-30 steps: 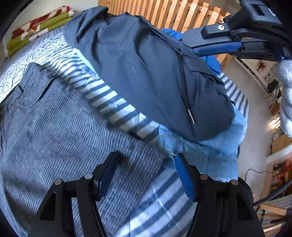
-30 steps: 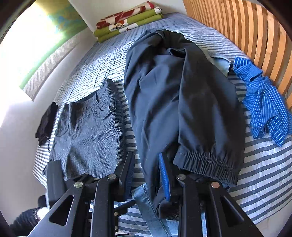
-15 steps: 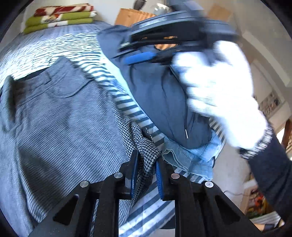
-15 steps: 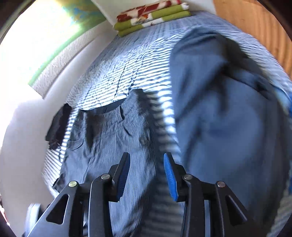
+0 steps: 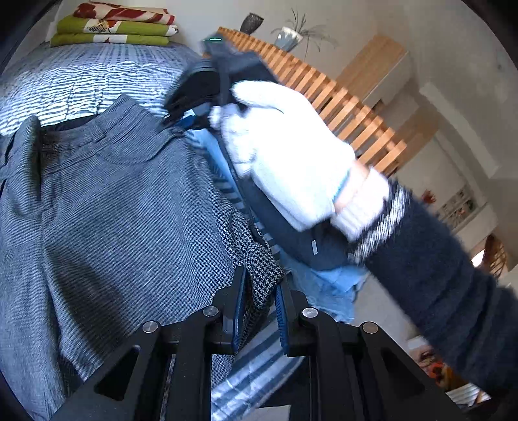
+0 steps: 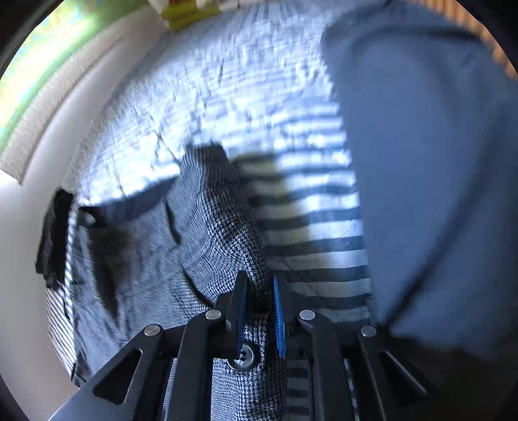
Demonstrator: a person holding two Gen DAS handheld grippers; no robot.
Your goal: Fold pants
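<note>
While the striped bed (image 5: 81, 74) carried the whole pile, the grey checked pants (image 5: 106, 207) lay flat across its near side, waistband toward the far end where the folded blankets (image 5: 113, 27) sat by the head edge; beside them, toward the slatted wooden rail (image 5: 340, 107), sprawled the dark navy trousers (image 6: 430, 162), with a scrap of light denim (image 5: 327, 285) poking out at the bed's near edge. The left gripper (image 5: 259, 307) had its jaws narrowed onto the checked hem corner, cloth bunched between the blue pads; the right gripper (image 6: 259, 311) was likewise pinched on the same pants up by the waist, a metal button (image 6: 242, 355) sitting just under its jaws. In the left view the gloved hand (image 5: 285, 155) drove that right tool, blurred. By my reading this was the grasp stage of the first fold, both corners of one side secured; the next move called for lifting both together and carrying that edge across to the opposite side, keeping tension even so the cloth wouldn't sag or slip.
</note>
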